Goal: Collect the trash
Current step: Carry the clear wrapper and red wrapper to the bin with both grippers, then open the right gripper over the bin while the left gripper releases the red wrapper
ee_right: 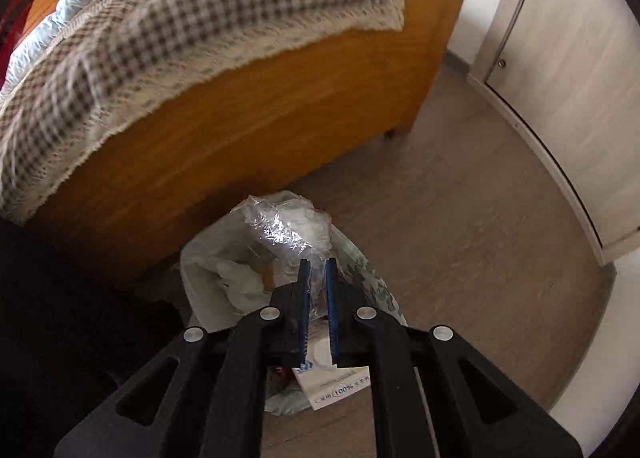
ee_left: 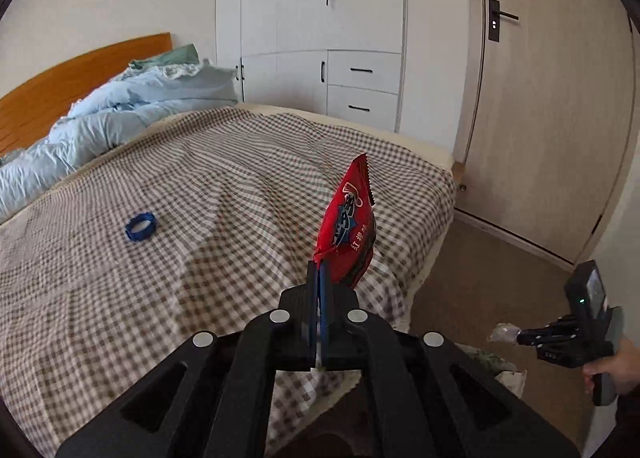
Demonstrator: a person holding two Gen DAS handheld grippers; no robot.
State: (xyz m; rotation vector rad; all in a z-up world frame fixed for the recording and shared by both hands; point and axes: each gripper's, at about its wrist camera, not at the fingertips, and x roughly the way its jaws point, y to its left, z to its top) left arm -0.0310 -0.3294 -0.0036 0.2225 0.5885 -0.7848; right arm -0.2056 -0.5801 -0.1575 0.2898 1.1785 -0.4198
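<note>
Trash fills both my grips: left hand-held gripper (ee_left: 319,272) clamps a red snack packet (ee_left: 349,225) above the bed (ee_left: 168,185), right hand-held gripper (ee_right: 318,270) pinches crumpled clear plastic (ee_right: 286,227) over the trash bag (ee_right: 208,258).

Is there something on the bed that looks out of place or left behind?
Yes. A small blue ring lies alone on the checked bedspread, far from both grippers; whether it is trash is unclear. The light blue duvet is bunched up by the headboard. Nothing looks spilled or damaged.

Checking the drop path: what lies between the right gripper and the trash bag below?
Only the crumpled clear plastic its jaws hold, seen in the right wrist view.
</note>
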